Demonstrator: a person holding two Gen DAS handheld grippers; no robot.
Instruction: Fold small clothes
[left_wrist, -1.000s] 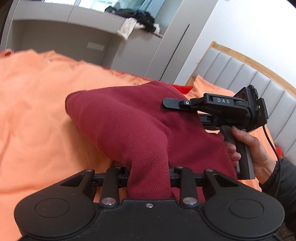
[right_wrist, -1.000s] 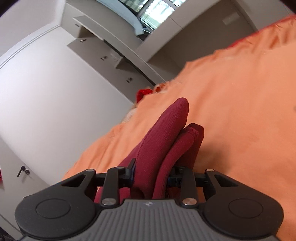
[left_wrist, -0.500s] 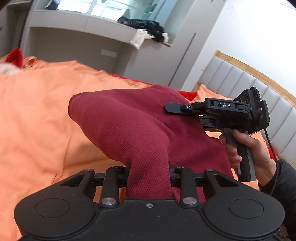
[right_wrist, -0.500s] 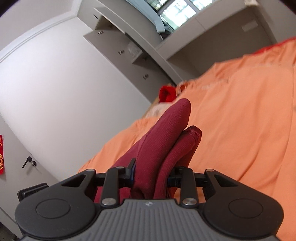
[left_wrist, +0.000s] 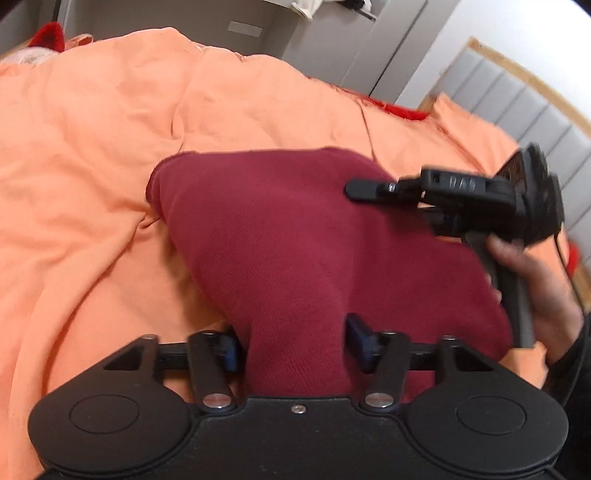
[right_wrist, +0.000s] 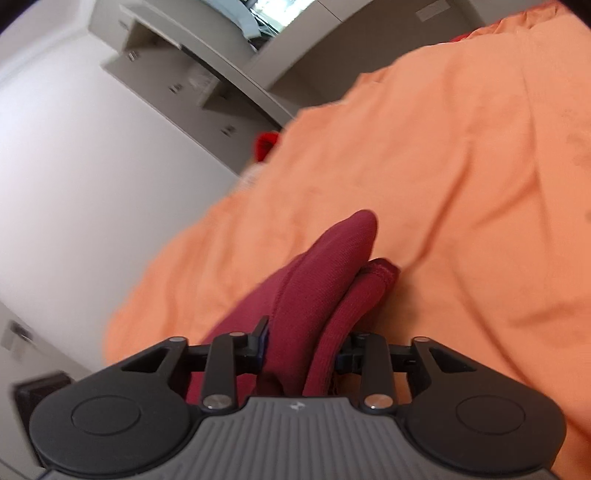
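A dark red knitted garment (left_wrist: 295, 236) hangs stretched between both grippers above an orange bedspread (left_wrist: 92, 147). My left gripper (left_wrist: 293, 350) is shut on one bunched corner of it. The right gripper (left_wrist: 369, 190) shows in the left wrist view at the right, held in a hand, clamped on the garment's far edge. In the right wrist view, my right gripper (right_wrist: 301, 350) is shut on folded layers of the red garment (right_wrist: 328, 266), which stick out past the fingers over the orange bedspread (right_wrist: 461, 184).
A padded grey headboard with a wooden frame (left_wrist: 532, 96) stands at the right. Grey cabinets (left_wrist: 332, 40) and a white wall (right_wrist: 74, 166) lie beyond the bed. A small red item (left_wrist: 48, 35) lies at the bed's far left edge.
Both grippers have tilted down toward the bed with the garment held between them. The bedspread now fills more of both views. The grips have not changed.
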